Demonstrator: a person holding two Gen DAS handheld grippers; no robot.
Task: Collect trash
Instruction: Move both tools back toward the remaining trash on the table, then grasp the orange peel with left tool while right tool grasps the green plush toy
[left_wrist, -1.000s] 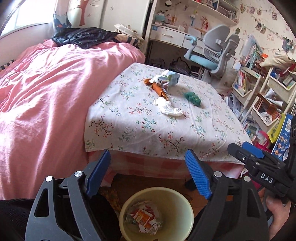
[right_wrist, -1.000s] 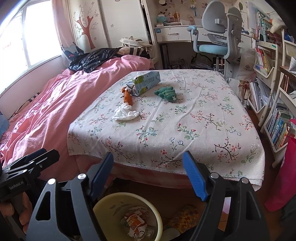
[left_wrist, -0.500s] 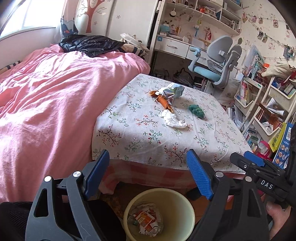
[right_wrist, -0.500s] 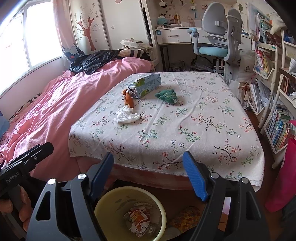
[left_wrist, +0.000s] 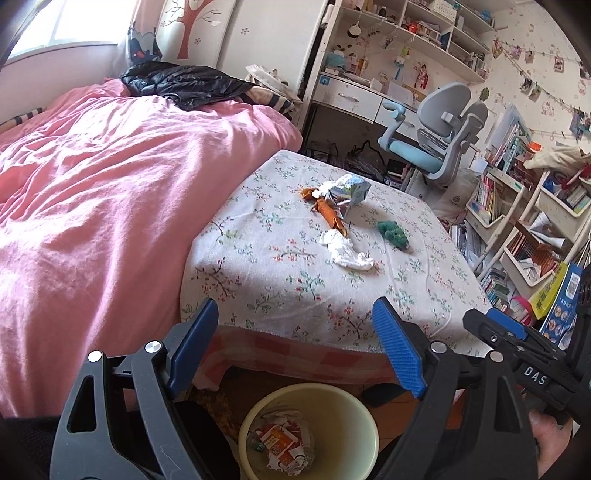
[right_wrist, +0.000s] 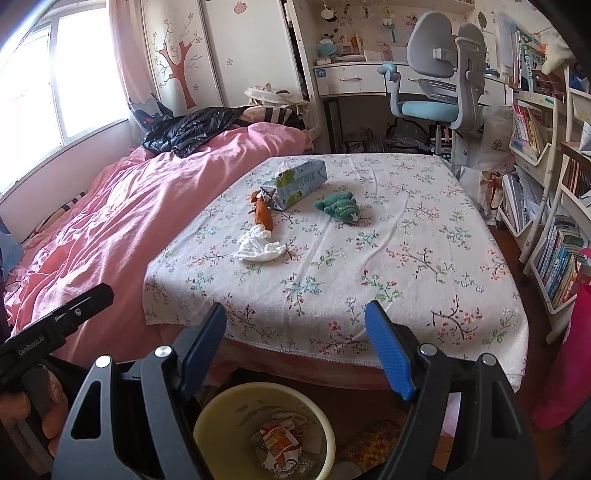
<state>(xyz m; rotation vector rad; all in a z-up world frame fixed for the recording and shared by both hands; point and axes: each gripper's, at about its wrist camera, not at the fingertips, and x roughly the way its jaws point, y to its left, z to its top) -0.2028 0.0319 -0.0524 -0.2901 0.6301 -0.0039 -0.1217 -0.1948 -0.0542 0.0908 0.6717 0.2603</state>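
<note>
Both hand-held grippers, left (left_wrist: 295, 350) and right (right_wrist: 295, 347), wide, empty. Left view tilted up slightly since earlier; bin (left_wrist: 308, 430) lower centre, tissue (left_wrist: 345, 253) mid-surface (left_wrist: 280, 280) uncollected.

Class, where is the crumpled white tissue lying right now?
The crumpled white tissue lies on the floral tablecloth, left of centre in the right wrist view, just in front of the orange wrapper and nearer the pink bed.

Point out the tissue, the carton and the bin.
tissue (right_wrist: 258, 248): right wrist view, crumpled middle.
carton (right_wrist: 295, 183): right wrist view, printed side.
bin (left_wrist: 369, 417): left wrist view, inner wall.
</note>
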